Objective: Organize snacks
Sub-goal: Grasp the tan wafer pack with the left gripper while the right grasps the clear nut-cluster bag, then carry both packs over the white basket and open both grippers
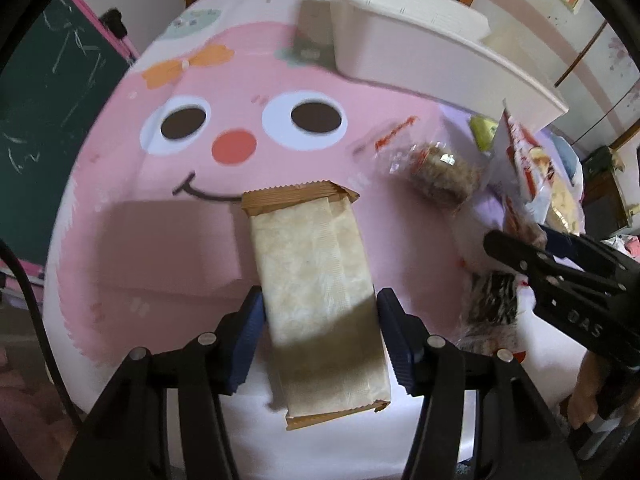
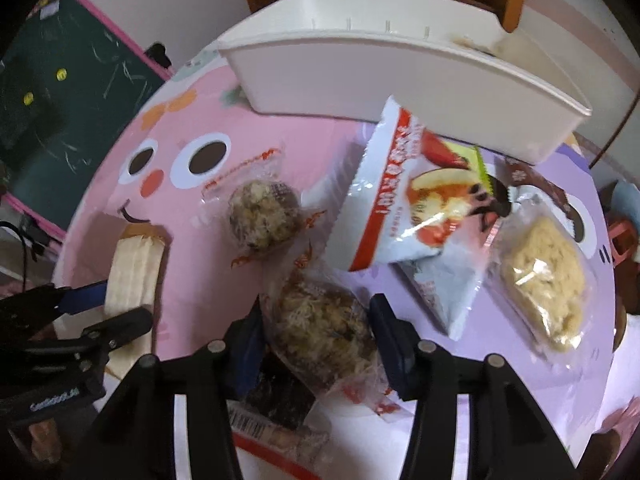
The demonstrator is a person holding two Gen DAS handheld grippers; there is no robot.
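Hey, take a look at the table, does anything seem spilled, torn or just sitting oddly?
Nothing looks spilled or torn. The one odd thing: the red and white snack bag sits tilted, propped on other packets near the white bin, not lying flat. The remaining wrapped snacks lie loose on the cartoon mat, unsorted.

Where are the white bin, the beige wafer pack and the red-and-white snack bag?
white bin (image 2: 360,76), right wrist view, front wall.
beige wafer pack (image 1: 316,280), left wrist view, middle of wrapper.
red-and-white snack bag (image 2: 400,200), right wrist view, printed face.

A long beige wafer pack (image 1: 320,292) hangs lengthwise, clamped. Wrapped floss buns (image 2: 264,216), a red-white pouch (image 2: 396,196) and a pale cake (image 2: 544,276) lie before the white bin (image 2: 400,80).
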